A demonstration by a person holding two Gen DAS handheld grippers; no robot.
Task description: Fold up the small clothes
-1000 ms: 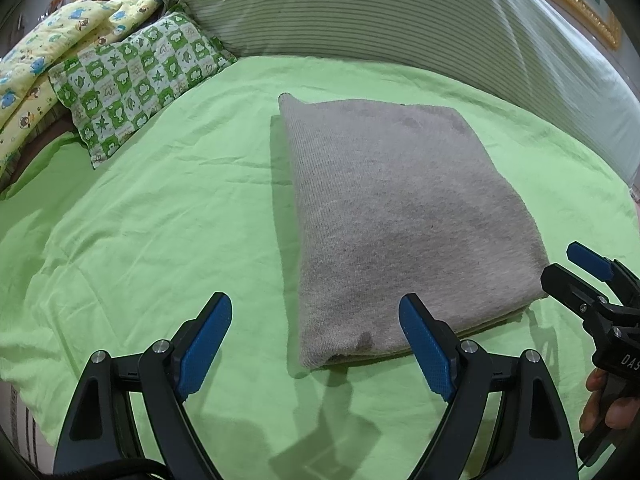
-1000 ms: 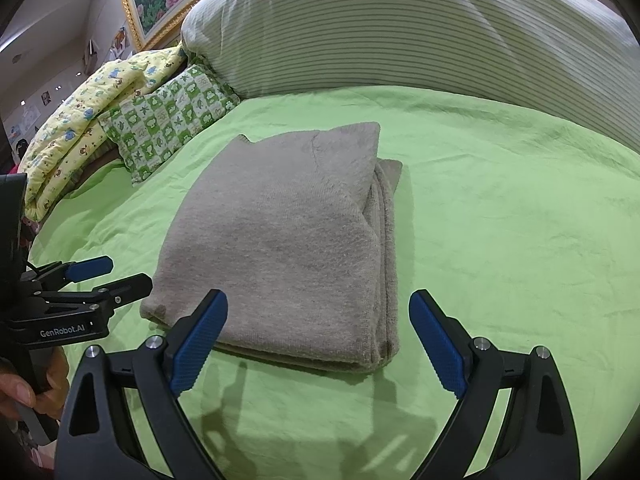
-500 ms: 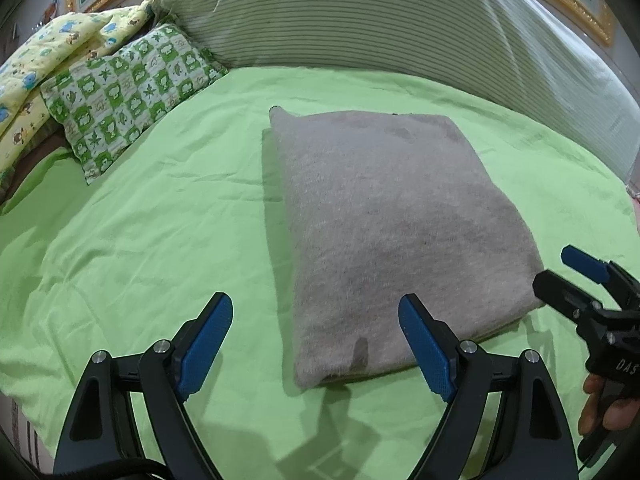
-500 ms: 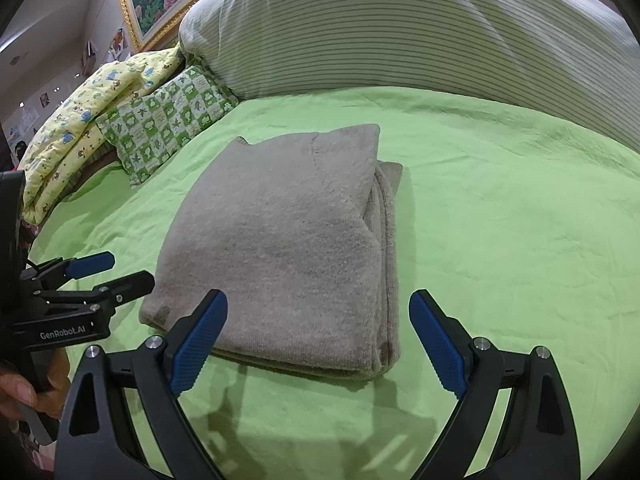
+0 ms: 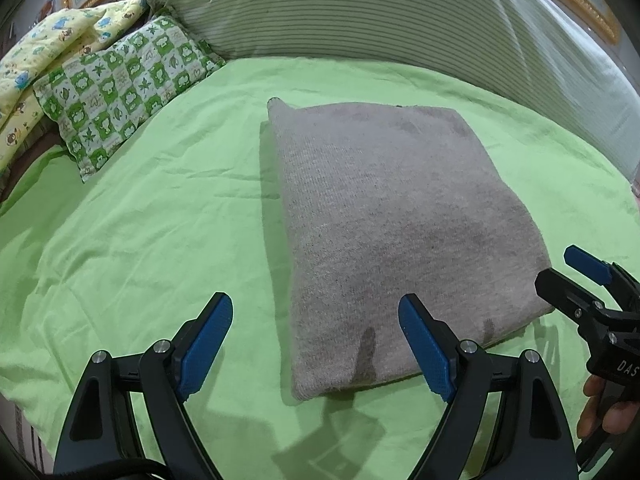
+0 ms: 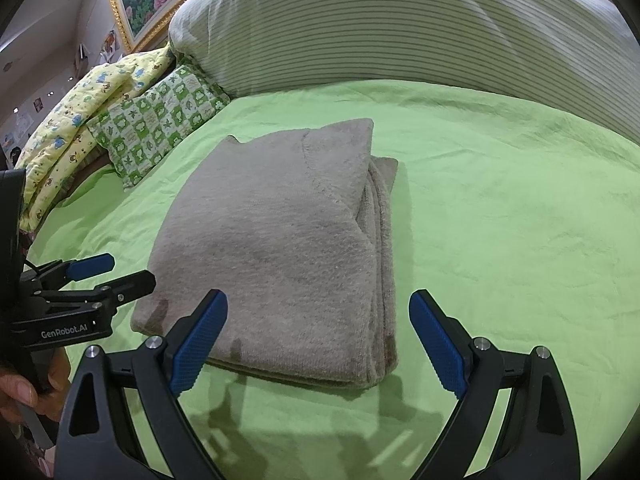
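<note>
A grey knitted garment [image 5: 392, 216] lies folded into a thick rectangle on the green bedsheet [image 5: 140, 220]; its stacked layers show along the right edge in the right wrist view [image 6: 280, 248]. My left gripper [image 5: 316, 332] hovers open just short of the garment's near left corner, nothing between its blue pads. My right gripper [image 6: 320, 328] hangs open over the near right corner, also empty. Each gripper shows in the other's view: the right one [image 5: 576, 276] at the right edge, the left one [image 6: 112, 270] at the left edge.
A large striped pillow [image 5: 380, 12] runs along the back of the bed. A green-and-white checked pillow [image 5: 120, 92] and a yellow patterned quilt [image 5: 40, 52] lie at the back left. A person's fingers [image 5: 604, 400] hold the right gripper's handle.
The left wrist view has shifted slightly, so the garment sits a little lower and further left in it. Both grippers stay open and empty.
</note>
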